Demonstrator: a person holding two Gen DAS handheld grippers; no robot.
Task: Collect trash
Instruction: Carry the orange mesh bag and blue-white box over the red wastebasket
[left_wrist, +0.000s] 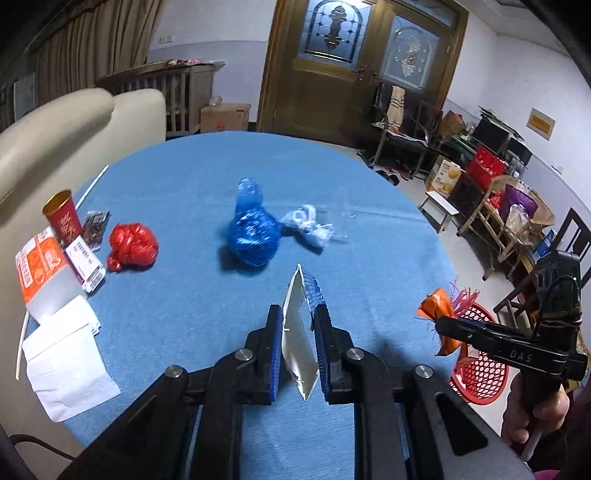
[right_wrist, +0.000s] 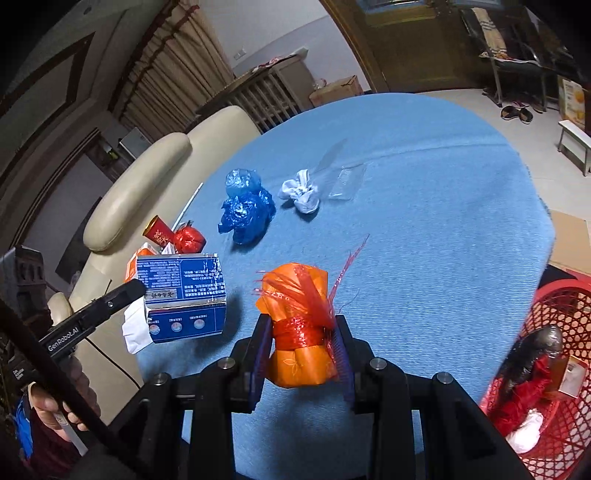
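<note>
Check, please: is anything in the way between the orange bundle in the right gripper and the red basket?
Nothing visible is. The right gripper holds the orange bundle above bare blue tablecloth, and the red basket sits just past the table's right edge, its top open.

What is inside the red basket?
The right wrist view shows the red basket holding a dark wrapped lump, crumpled red plastic, a white wad and a brownish packet. Anything under those is covered.

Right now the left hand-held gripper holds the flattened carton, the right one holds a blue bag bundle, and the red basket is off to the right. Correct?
Not quite: the right wrist view shows the right hand-held gripper clamped on an orange bundle. The blue bag bundle lies on the table.
</note>
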